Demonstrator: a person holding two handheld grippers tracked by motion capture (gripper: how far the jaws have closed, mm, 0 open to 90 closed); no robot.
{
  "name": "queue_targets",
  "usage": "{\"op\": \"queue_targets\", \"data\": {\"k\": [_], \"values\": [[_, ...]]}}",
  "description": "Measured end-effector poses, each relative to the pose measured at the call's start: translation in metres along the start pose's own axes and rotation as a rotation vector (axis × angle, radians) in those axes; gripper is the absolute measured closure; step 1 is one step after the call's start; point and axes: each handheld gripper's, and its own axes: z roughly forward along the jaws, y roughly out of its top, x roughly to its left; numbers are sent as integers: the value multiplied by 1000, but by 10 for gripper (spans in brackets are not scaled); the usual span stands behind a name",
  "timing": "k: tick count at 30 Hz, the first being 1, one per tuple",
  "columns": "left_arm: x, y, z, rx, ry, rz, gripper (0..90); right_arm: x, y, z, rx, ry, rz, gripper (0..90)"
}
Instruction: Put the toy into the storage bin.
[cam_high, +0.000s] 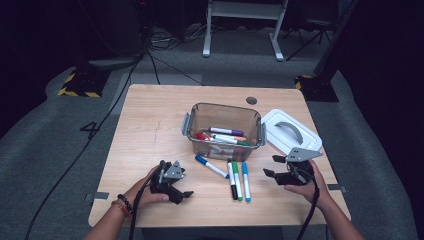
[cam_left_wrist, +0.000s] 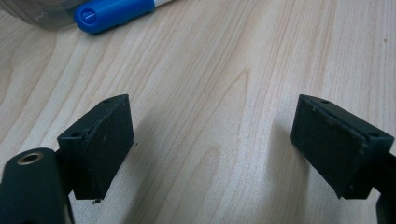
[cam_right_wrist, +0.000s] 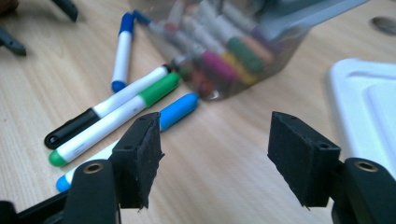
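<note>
A clear plastic bin (cam_high: 196, 116) in the middle of the wooden table holds several coloured markers (cam_high: 225, 135). In front of it lie a dark blue marker (cam_high: 211, 166) and, side by side, a black (cam_high: 232, 180), a green (cam_high: 237, 181) and a light blue marker (cam_high: 246, 182). My left gripper (cam_high: 185, 180) rests low on the table left of them, open, with bare wood between its pads (cam_left_wrist: 100, 144). My right gripper (cam_high: 270, 165) sits right of the markers, open with nothing between its jaws (cam_right_wrist: 215, 154); the light blue marker (cam_right_wrist: 175, 112) lies just beyond its left pad.
The bin's white lid (cam_high: 292, 132) with a grey handle lies flat to the right of the bin, close behind my right gripper. A round grommet (cam_high: 251, 100) sits near the table's far edge. Bare wood stretches across the left half of the table.
</note>
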Motion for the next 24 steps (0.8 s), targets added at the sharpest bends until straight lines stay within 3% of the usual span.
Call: {"op": "queue_targets", "data": {"k": [7,17,19,24], "values": [[0,0,0,0,0,0,135,11,-3,28,31,52,9,354],[0,0,0,0,0,0,136,23,5,54,53,76,6,357],[0,0,0,0,0,-1,136,24,6,60,57,98,13,357],[0,0,0,1,0,0,135,27,7,72,94,66,14,358]]}}
